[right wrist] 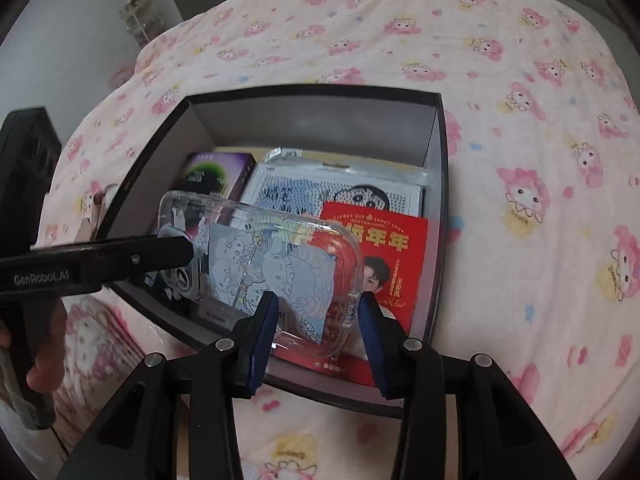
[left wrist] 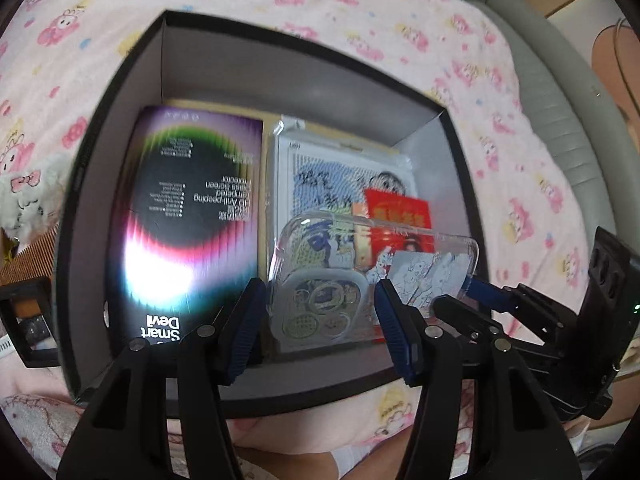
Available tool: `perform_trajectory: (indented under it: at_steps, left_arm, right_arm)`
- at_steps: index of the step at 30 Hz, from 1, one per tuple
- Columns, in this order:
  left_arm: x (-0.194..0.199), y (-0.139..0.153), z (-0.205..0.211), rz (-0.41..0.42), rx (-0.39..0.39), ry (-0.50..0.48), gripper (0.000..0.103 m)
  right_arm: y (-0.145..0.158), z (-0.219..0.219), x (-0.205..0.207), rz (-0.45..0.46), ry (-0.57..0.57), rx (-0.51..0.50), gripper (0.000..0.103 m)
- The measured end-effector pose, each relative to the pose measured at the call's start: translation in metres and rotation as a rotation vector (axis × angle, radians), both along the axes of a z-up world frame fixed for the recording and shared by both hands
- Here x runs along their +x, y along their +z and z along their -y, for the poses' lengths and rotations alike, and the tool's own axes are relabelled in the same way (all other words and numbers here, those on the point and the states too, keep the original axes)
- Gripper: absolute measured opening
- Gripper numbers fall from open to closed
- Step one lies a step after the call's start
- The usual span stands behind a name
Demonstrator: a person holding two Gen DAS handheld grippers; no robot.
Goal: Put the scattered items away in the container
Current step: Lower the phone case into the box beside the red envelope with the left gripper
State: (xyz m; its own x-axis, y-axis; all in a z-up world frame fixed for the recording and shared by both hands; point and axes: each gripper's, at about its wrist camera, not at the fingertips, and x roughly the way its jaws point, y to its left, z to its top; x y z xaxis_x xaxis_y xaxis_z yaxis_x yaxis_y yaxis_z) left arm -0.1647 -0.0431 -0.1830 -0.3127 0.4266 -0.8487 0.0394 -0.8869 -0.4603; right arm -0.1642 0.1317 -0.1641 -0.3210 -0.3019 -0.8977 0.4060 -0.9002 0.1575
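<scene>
Left wrist view: the left gripper (left wrist: 320,320) stands wide over the black box (left wrist: 100,152) on a pink blanket (left wrist: 360,20), fingers spread on either side of the clear phone case (left wrist: 360,264) without gripping it. A screen-protector pack (left wrist: 188,208) lies flat inside, left of a white packet (left wrist: 340,160) and a red card (left wrist: 400,212).

Right wrist view: the right gripper (right wrist: 318,336) is also wide, the case (right wrist: 260,260) between its fingers inside the box (right wrist: 438,128), resting over the card (right wrist: 384,256). The left gripper (right wrist: 176,252) reaches the case's far end from the left; whether it touches is unclear.
</scene>
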Motion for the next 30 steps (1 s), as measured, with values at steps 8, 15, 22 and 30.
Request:
perform_trajectory:
  at_steps: [8,15,22,30]
  left_arm:
    - [-0.008,-0.026,-0.009,0.067,0.001,-0.048,0.057]
    - [-0.008,-0.005,0.008,-0.055,0.007,-0.002,0.051]
    - [-0.018,-0.024,-0.002,0.007,-0.010,-0.001,0.038]
    - [-0.014,-0.030,-0.025,0.004,0.019,-0.083,0.039]
  right_arm:
    - [-0.010,-0.008,-0.005,0.017,-0.035,-0.014,0.038]
    - [0.015,-0.017,-0.007,-0.074,-0.053,-0.017,0.038]
    - [-0.003,0.016,-0.030,-0.040,-0.007,-0.038,0.031]
    - [-0.023,0.017,-0.021,0.011,0.019,0.012,0.028]
